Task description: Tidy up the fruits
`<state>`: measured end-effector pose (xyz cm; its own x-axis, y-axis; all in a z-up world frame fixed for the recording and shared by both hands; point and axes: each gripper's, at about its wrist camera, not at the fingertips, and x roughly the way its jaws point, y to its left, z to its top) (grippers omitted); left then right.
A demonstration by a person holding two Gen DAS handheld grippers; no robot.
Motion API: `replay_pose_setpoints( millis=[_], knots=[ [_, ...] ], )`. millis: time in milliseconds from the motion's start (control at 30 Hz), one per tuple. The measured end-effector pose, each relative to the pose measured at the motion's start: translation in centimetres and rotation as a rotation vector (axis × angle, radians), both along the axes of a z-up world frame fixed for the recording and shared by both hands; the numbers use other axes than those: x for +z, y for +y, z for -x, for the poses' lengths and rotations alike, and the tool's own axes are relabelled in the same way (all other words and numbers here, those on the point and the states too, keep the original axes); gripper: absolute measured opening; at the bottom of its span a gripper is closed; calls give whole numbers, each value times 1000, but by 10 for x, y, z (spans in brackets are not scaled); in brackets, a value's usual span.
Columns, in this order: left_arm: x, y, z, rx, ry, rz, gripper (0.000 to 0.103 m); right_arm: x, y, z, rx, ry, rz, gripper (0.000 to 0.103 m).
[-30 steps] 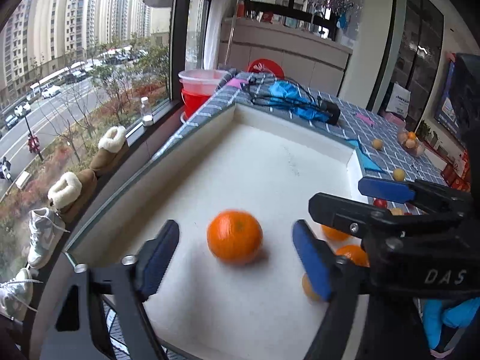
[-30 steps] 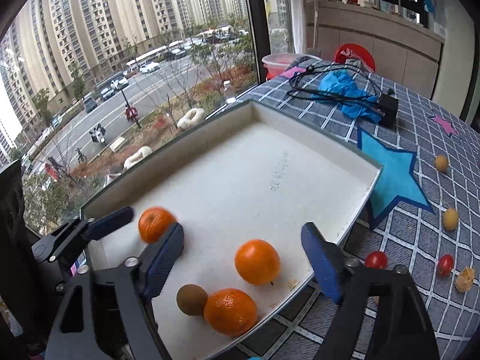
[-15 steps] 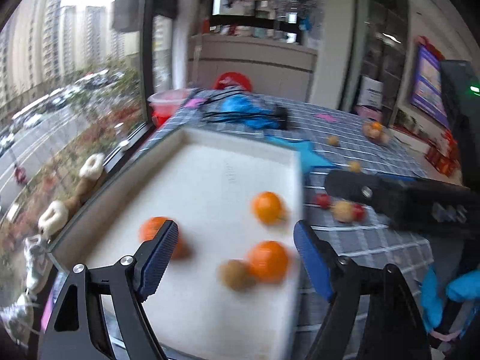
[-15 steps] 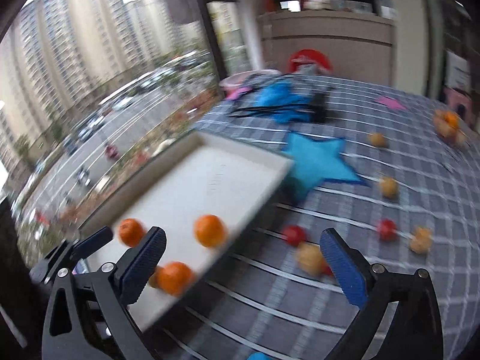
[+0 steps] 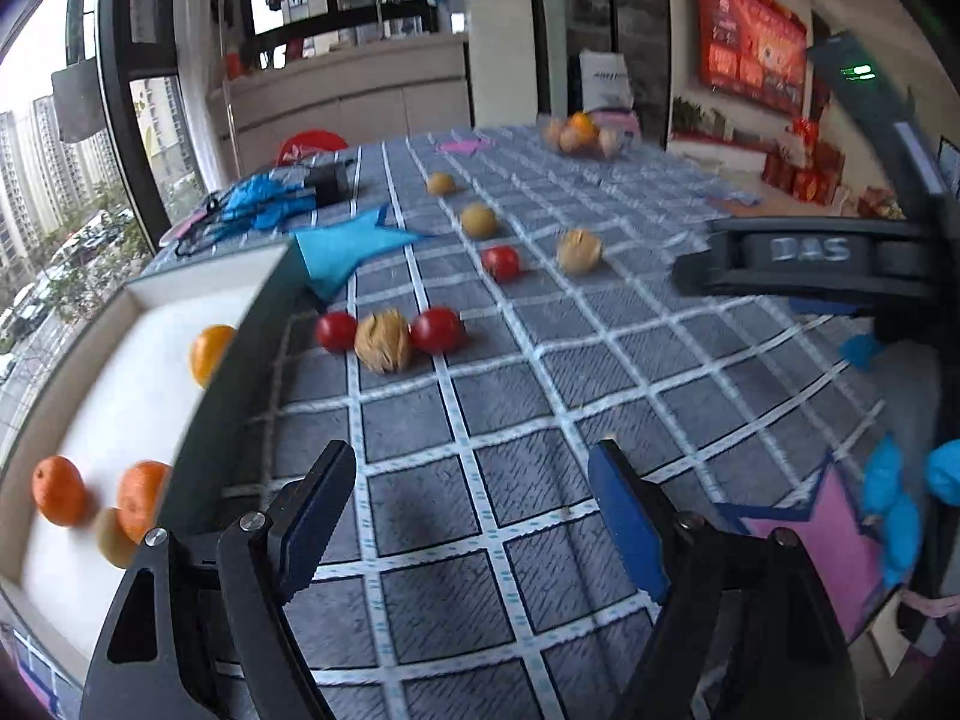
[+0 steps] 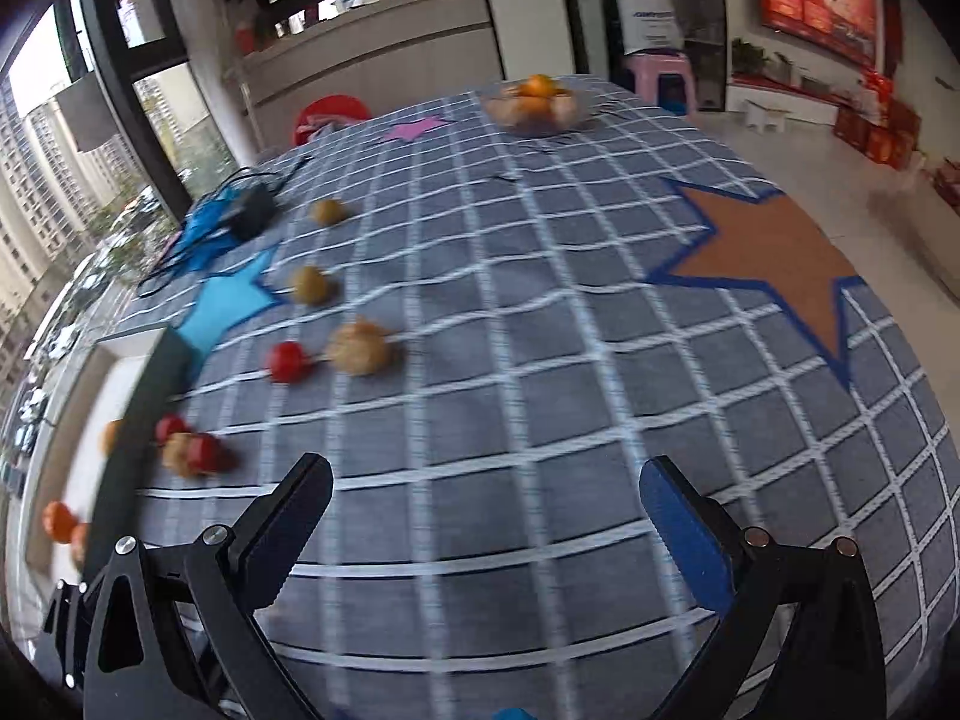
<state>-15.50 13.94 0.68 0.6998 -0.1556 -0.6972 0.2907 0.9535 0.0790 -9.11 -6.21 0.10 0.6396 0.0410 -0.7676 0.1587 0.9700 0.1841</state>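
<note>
In the left wrist view, the white tray (image 5: pixel 180 294) at the left of the frame held three oranges (image 5: pixel 58 491) and one brownish fruit (image 5: pixel 111 537). On the checked cloth (image 5: pixel 510 480) lay three red tomatoes (image 5: pixel 437 329), two walnuts (image 5: pixel 382 332) and two yellowish round fruits (image 5: pixel 478 219).

Tall window (image 5: pixel 66 180) onto apartment towers, pale counter (image 6: pixel 372 72), red wall poster (image 5: pixel 750 69), pink stool (image 6: pixel 657 75), tiled floor (image 6: pixel 798 150)

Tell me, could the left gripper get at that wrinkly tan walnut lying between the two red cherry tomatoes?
Probably yes. The left gripper is open and empty, with bare checked tablecloth ahead. The wrinkly tan walnut is touched by a red tomato on each side, so the fingers may nudge them.
</note>
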Motion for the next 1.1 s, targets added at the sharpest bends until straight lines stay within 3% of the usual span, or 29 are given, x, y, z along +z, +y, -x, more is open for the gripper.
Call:
replay_pose_setpoints(
  millis=[400,733,1100],
  knots=[
    [-2,9,-4,-5,19,88,83,-13,-6,7,16,-58,-44,103],
    [-4,-8,6,-25,-43,-32,83,-14,-5,6,16,-55,-35,103],
    [-1,0,4,-29,-22,33,83,-14,-5,6,16,-56,-35,103]
  ],
)
